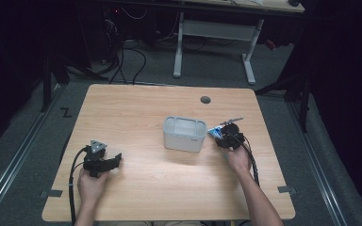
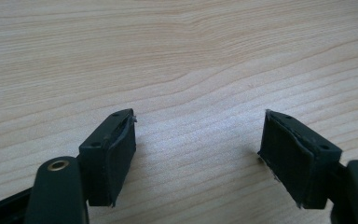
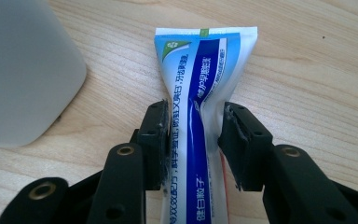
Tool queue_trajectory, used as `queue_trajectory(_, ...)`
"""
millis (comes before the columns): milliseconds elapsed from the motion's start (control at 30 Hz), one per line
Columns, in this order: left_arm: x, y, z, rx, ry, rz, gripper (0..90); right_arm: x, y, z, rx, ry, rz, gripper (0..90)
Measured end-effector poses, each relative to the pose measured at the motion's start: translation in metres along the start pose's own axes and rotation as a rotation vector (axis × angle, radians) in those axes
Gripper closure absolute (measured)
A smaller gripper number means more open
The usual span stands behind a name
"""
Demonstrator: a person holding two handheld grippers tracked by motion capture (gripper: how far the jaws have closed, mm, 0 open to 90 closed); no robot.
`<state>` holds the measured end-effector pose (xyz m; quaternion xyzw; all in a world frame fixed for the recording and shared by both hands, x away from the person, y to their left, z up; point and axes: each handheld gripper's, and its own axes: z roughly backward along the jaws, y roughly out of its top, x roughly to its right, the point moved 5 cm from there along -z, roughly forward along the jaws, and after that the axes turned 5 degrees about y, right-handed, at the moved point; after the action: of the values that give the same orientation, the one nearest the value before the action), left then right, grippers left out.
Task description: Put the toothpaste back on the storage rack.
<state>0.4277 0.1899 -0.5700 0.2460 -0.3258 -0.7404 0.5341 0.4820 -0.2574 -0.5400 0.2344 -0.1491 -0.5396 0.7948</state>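
The right gripper (image 3: 196,140) pinches a blue-and-white toothpaste tube (image 3: 200,93) between narrow jaws, just right of the grey bin (image 1: 184,134) — the tube seems slightly lifted off the table (image 1: 169,188), though that is hard to judge. The left gripper (image 2: 198,140) — jaws wide, holding nothing — sits well left of the bin.

The surface (image 1: 169,188) looks like pale wood-grain laminate, smooth with a slight sheen. At about 3 o'clock of it, the toothpaste tube (image 3: 200,93) is glossy printed plastic, creased where the right tool (image 3: 195,144) pinches it. Both tools, the left tool (image 2: 198,154) included, look like matt black plastic with worn, rough-edged rubbery pads. The grey container (image 1: 184,134) looks like smooth matt plastic.
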Motion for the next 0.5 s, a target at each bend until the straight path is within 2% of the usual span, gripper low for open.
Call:
queue_trajectory(167, 0.0000, 0.0000, 0.0000, 0.000, 0.000, 0.000, 27.0, 0.0024, -0.0015, -0.0066, -0.050, -0.001, -0.027, 60.4)
queue_trajectory(267, -0.0002, 0.0000, 0.0000, 0.002, -0.002, 0.003, 27.0, 0.0034, -0.0017, -0.0081, -0.045, 0.009, -0.043, 61.7)
queue_trajectory(500, -0.0002, 0.0000, 0.0000, 0.002, -0.001, 0.002, 27.0, 0.0040, 0.0006, -0.0063, -0.062, 0.012, -0.010, 67.2)
